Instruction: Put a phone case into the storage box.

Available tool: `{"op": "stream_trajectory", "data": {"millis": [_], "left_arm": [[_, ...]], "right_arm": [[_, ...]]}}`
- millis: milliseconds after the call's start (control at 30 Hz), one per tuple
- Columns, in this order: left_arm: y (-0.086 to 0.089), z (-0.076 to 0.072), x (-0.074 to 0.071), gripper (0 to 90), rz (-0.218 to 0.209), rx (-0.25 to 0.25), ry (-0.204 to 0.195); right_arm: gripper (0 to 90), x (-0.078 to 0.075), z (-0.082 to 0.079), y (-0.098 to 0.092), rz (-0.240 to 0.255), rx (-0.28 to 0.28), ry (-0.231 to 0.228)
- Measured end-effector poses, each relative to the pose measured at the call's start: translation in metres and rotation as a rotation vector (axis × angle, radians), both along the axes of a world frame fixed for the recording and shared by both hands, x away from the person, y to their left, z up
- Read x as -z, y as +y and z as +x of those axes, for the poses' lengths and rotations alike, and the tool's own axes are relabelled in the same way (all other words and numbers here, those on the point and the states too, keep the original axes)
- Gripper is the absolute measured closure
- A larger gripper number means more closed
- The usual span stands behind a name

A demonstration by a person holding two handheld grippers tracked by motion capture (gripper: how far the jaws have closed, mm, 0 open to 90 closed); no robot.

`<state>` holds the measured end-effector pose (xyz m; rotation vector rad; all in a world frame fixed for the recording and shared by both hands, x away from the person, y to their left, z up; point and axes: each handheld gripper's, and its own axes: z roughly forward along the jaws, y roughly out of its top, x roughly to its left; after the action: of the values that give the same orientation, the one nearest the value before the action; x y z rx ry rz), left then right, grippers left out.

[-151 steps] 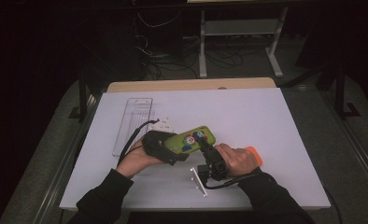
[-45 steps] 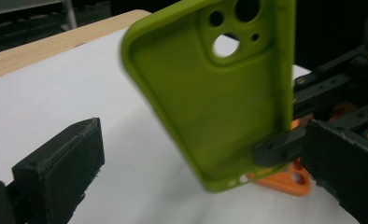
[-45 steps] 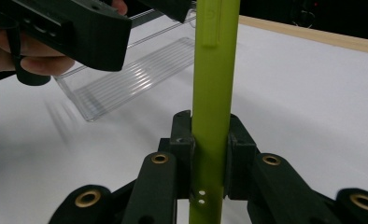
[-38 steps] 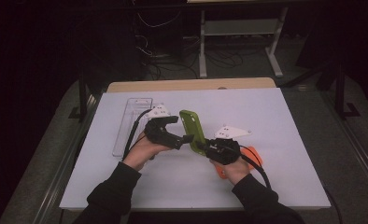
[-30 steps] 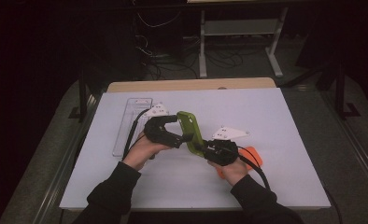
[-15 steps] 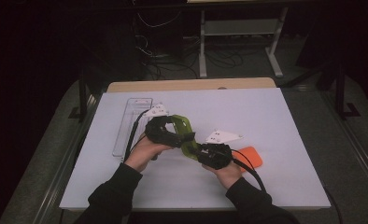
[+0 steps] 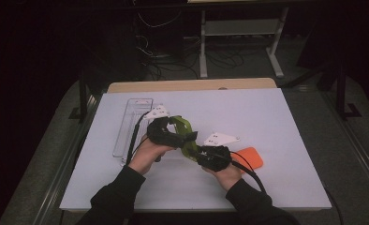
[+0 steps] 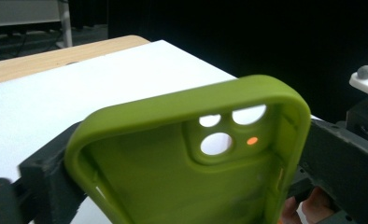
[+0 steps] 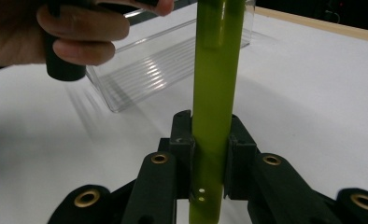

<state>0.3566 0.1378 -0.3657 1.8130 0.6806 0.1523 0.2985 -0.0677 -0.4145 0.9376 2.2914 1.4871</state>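
Green phone case [image 7: 186, 136] held off the white table [image 7: 285, 117], left of centre; right gripper [image 9: 209, 140] pinches its edge; left gripper [image 7: 173, 136] jaws wide across it, just been closing, both touching the case's sides.

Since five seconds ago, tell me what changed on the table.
The green phone case was lifted from flat to edge-on between both grippers. The right gripper moved up and took its lower end; the left gripper, across its width, has just been closing. The clear tray and orange object stayed put.
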Motion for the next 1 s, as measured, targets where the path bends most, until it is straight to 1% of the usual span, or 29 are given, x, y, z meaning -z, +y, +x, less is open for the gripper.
{"op": "stream_trajectory", "data": {"millis": [100, 167, 200, 267, 300, 400, 567, 633, 733, 800, 867, 900, 933, 967, 1000], "left_arm": [[0.001, 0.000, 0.000, 4.2, -0.005, -0.010, 0.002], [0.001, 0.000, 0.000, 6.5, -0.023, -0.014, 0.007], [0.002, 0.000, -0.001, 7.8, -0.010, -0.013, 0.004], [0.003, -0.001, -0.001, 11.5, -0.026, -0.020, 0.002], [0.004, 0.000, -0.001, 13.0, -0.025, -0.017, 0.002], [0.004, -0.001, -0.002, 13.3, -0.023, -0.017, 0.005], [0.004, 0.000, -0.002, 14.1, -0.023, -0.014, 0.005], [0.004, 0.000, -0.002, 14.4, -0.024, -0.012, 0.006], [0.005, -0.001, -0.003, 14.6, -0.010, -0.035, 0.008], [0.007, -0.001, -0.004, 14.7, -0.005, -0.040, 0.005], [0.009, -0.001, -0.005, 14.7, -0.001, -0.052, 0.002], [0.010, 0.000, -0.005, 14.8, -0.014, -0.056, -0.003], [0.010, -0.001, -0.006, 14.8, -0.014, -0.065, 0.005], [0.012, 0.000, -0.006, 14.8, -0.010, -0.068, 0.002], [0.012, 0.000, -0.007, 14.8, -0.015, -0.072, 0.009]], "right_arm": [[75.5, 0.001, 0.000, 0.001, -0.008, 0.001, -0.006], [75.5, 0.000, -0.001, 0.001, -0.021, 0.002, -0.012], [75.4, 0.000, -0.002, 0.002, -0.020, 0.004, -0.004], [75.4, 0.000, -0.002, 0.003, -0.028, 0.002, -0.006], [75.3, 0.001, -0.002, 0.003, -0.034, -0.001, -0.009], [75.3, 0.001, -0.002, 0.003, -0.038, -0.005, -0.020], [74.8, 0.001, -0.002, 0.004, -0.043, -0.004, -0.016], [72.1, 0.000, -0.001, 0.004, -0.049, 0.000, -0.010], [63.4, 0.000, -0.001, 0.004, -0.062, 0.001, -0.009], [57.7, -0.001, -0.001, 0.002, -0.065, 0.004, -0.007], [54.5, -0.003, -0.001, -0.001, -0.081, -0.012, 0.000], [52.2, -0.003, -0.001, -0.004, -0.084, -0.016, -0.008], [50.3, -0.004, 0.000, -0.006, -0.090, -0.021, -0.002], [48.5, -0.005, 0.000, -0.009, -0.093, -0.024, 0.006], [46.8, -0.006, 0.001, -0.013, -0.097, -0.019, 0.003]]}}
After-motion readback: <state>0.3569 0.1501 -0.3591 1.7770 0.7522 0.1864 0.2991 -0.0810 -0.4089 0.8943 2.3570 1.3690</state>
